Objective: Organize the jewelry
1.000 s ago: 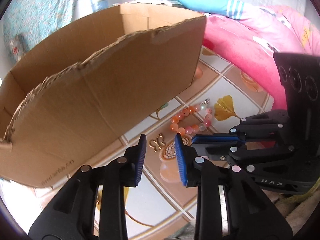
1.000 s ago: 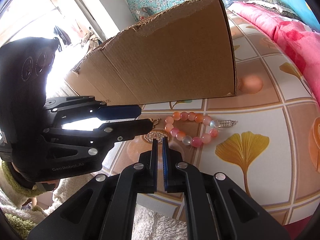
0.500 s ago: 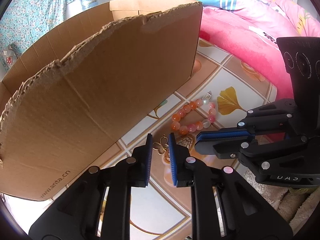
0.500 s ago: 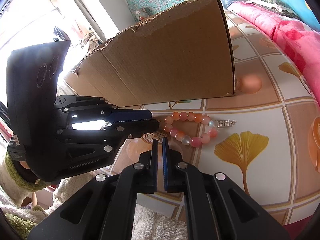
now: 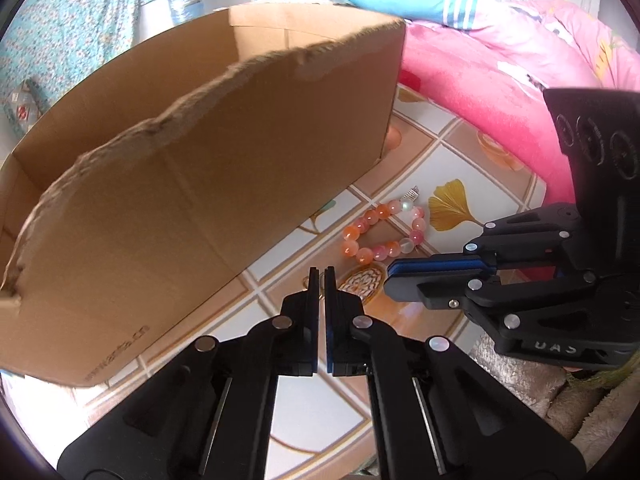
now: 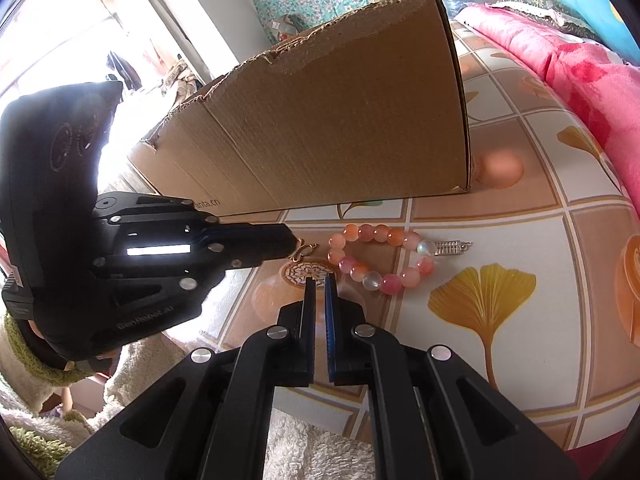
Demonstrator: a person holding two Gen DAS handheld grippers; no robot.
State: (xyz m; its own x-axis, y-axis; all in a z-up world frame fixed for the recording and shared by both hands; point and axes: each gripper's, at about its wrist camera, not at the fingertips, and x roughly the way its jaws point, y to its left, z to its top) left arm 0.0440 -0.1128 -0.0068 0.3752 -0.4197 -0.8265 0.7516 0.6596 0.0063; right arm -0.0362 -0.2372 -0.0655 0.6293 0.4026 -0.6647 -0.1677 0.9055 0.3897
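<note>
Jaws of left gripper (image 6: pixel 294 246) shut on gold clasp (image 6: pixel 306 249), ready for lift into box (image 6: pixel 340 120). Right gripper (image 6: pixel 319 280) shut, empty, parked beside bracelet (image 6: pixel 380 256).

**Patterned surface with ginkgo-leaf tiles**

The tile-print surface (image 6: pixel 520 360) has a torn cardboard box (image 6: pixel 340 120) standing on it. A pink and orange bead bracelet (image 6: pixel 380 256) lies just in front of the box, and a pink quilt (image 5: pixel 500 92) is bunched along one edge.
</note>
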